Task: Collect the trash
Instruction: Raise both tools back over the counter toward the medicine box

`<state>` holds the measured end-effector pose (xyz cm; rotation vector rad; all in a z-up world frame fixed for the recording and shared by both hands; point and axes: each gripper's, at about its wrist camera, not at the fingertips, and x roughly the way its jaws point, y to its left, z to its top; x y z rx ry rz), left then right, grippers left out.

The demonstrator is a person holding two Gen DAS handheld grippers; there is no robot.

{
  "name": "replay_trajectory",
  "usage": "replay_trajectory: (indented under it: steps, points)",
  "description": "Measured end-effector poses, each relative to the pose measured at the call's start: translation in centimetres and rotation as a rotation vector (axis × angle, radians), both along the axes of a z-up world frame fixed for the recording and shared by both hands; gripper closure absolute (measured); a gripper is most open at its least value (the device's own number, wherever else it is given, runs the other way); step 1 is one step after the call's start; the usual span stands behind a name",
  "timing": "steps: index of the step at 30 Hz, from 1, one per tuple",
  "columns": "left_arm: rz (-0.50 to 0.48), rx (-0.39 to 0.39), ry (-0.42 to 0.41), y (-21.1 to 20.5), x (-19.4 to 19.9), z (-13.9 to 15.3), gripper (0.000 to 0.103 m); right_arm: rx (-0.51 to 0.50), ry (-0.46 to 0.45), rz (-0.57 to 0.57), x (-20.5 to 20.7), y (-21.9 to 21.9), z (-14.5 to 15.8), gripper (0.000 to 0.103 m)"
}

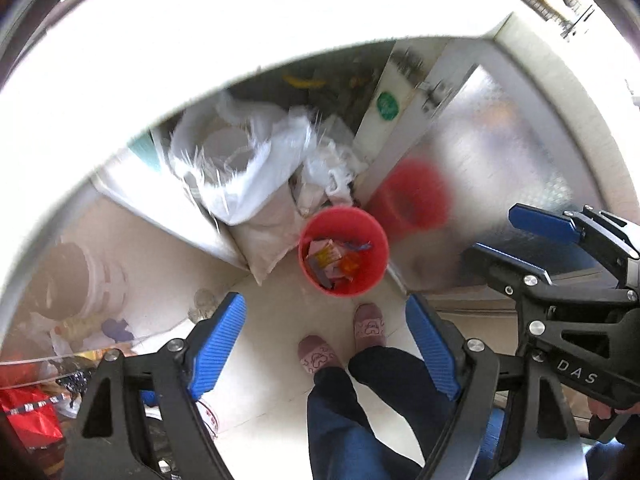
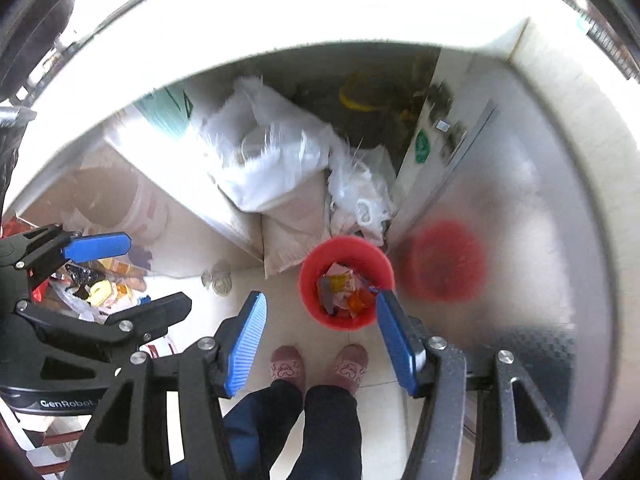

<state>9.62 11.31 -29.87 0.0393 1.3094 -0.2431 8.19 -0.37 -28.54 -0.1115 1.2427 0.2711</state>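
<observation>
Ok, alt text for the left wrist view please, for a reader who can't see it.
Looking down between the left claw, open and empty, at a red bin of wrappers on a pale floor. The person's slippered feet stand just below the bin, white bags lie beyond it, and the right claw, also empty, enters from the right.

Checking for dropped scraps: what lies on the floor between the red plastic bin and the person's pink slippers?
Only bare pale floor tile separates the red plastic bin from the pink slippers; both wrist views show it clear.
</observation>
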Motion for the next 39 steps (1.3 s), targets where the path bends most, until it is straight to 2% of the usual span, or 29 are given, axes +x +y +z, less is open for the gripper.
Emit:
replay_trajectory:
  steps: [10,22,26,39]
  points:
    - [-0.061,-0.017,-0.131,-0.9,1.0,8.3,0.022,-0.017,-0.118,-0.078,0.1,-0.8,7.6,0.048]
    - [-0.141,-0.022,-0.251,-3.5,4.8,15.0,0.022,-0.036,-0.232,-0.197,1.7,-3.4,14.0,0.048]
    - [-0.149,-0.056,-0.266,-4.8,7.1,16.2,0.022,-0.034,-0.257,-0.227,2.8,-4.6,15.1,0.046]
    - [-0.252,-0.024,-0.332,-10.6,15.3,19.7,0.022,-0.027,-0.344,-0.297,9.0,-10.2,17.7,0.045]
